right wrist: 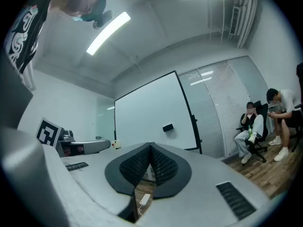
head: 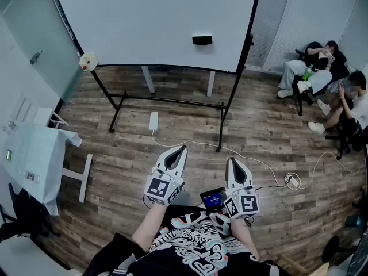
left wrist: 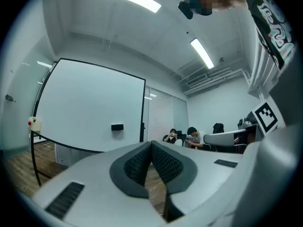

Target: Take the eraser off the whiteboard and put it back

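Note:
A black eraser clings to the lower right part of the whiteboard, which stands on a black frame across the room. It shows as a small dark block in the left gripper view and the right gripper view. My left gripper and right gripper are held level in front of my body, well short of the board, side by side. Both are shut with their tips touching and nothing between them. The left gripper's pads meet at the tip, as do the right gripper's pads.
A white power brick with a cable lies on the wood floor under the board. A white-covered table stands at the left. Two seated people are at the far right. A small screen sits between my grippers.

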The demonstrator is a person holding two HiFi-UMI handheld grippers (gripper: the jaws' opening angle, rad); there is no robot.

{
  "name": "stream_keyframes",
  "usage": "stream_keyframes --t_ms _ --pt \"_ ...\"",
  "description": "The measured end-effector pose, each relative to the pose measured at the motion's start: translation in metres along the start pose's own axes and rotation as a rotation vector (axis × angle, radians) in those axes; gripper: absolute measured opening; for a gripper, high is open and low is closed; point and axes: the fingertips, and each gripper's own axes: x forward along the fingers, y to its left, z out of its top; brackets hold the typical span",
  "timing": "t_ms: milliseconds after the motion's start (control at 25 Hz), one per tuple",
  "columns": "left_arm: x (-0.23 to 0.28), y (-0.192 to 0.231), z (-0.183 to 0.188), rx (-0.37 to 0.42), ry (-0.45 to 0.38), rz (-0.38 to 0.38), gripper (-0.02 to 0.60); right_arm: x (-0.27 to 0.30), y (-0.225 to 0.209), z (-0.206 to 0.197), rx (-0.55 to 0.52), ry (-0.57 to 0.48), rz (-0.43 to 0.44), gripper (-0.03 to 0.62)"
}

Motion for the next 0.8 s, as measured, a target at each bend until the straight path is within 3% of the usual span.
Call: stream_keyframes --t_ms 800 --pt "0.013 0.008 0.000 -0.012 0.016 0.079 0.005 -0.005 -0.024 0.001 0.013 0.018 -0.007 0.005"
